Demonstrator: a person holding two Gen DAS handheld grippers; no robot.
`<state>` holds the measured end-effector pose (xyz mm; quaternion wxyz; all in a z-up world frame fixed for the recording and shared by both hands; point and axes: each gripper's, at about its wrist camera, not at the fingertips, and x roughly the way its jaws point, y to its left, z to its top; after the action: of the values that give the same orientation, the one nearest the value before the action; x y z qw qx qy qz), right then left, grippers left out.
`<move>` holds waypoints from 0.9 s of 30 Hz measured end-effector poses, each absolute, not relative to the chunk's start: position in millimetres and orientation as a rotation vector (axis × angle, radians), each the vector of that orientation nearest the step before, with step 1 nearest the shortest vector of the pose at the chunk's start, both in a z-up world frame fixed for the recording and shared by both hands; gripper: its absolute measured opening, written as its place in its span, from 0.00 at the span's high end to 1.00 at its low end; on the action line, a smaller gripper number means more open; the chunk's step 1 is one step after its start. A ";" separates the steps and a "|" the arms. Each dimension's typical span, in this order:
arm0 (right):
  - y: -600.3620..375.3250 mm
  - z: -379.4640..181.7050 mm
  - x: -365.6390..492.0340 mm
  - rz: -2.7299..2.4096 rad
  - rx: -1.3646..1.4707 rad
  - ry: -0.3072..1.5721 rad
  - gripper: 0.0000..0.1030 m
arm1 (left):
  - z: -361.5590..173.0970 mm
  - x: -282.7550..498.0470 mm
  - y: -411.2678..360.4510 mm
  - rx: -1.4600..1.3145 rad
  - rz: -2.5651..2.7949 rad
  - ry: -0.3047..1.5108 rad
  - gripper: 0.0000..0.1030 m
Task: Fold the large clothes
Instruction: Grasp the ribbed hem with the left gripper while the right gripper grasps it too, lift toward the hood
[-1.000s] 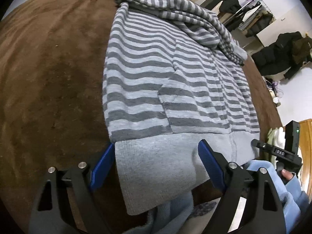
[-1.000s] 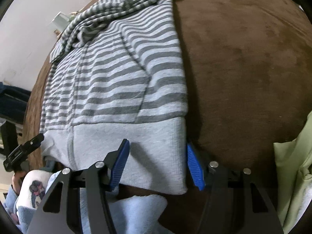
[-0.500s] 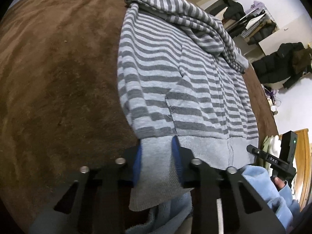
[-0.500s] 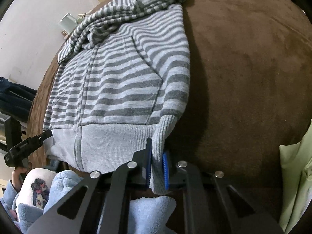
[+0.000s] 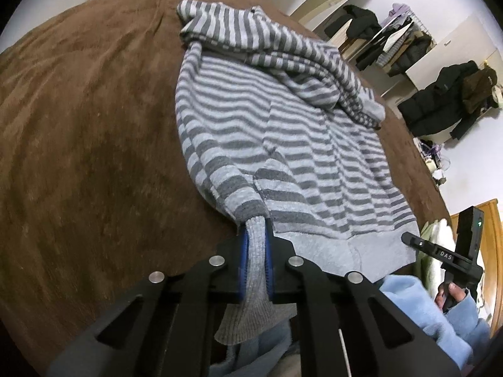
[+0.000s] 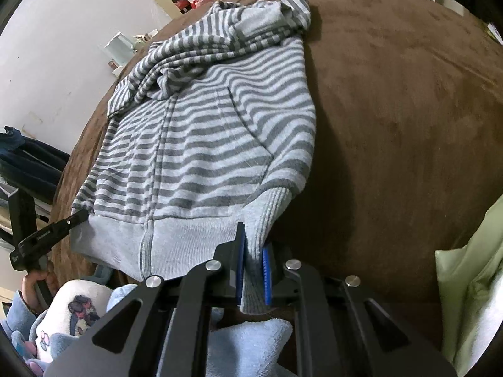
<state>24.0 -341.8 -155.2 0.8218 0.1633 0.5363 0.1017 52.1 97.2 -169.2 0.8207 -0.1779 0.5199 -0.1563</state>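
- Left gripper: blue pads closed tight on the plain grey ribbed hem band of the striped hoodie, at the hem's left corner. A flap of band hangs out behind the pads toward the camera.
- Right gripper: blue pads likewise clamped on the ribbed hem at the opposite, right corner; the band is pinched into a vertical fold between the fingers, its end sticking out below them.
- Nearest the cameras, under both grippers: light blue fleece sleeves of the person.
- Each wrist view catches the other gripper at the far end of the hem: right one seen from the left, left one seen from the right.
- Hem band between the two grips lies along the near edge of the brown plush cover; both corners are raised slightly off it.
- Hoodie body extends away from the grippers, front side up, zip line and kangaroo pocket visible, flat on the brown cover.
- Far end: hood and sleeves bunched in a striped heap across the top of the garment.
- Pale green cloth lies at the right edge of the right wrist view, apart from the hoodie.
- Background of the left wrist view: dark coats hanging against a white wall.
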 end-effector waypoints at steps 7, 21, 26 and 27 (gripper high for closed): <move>-343.2 -112.5 34.4 0.212 0.314 1.034 0.91 | -127.9 61.4 101.7 -0.399 -0.333 0.996 0.89; -340.9 -16.2 129.2 0.208 0.239 0.767 0.91 | -39.9 141.0 94.4 -0.332 -0.249 0.757 0.89; -335.7 -1.2 192.7 0.187 0.233 0.708 0.91 | -31.7 194.8 90.7 -0.347 -0.201 0.713 0.89; -333.5 0.0 203.2 0.183 0.228 0.701 0.91 | -30.4 211.1 89.0 -0.336 -0.192 0.702 0.89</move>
<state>203.2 -333.5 0.0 0.9288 0.1112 0.3420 0.0891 211.1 89.0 -30.4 0.9208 -0.1634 0.3416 -0.0932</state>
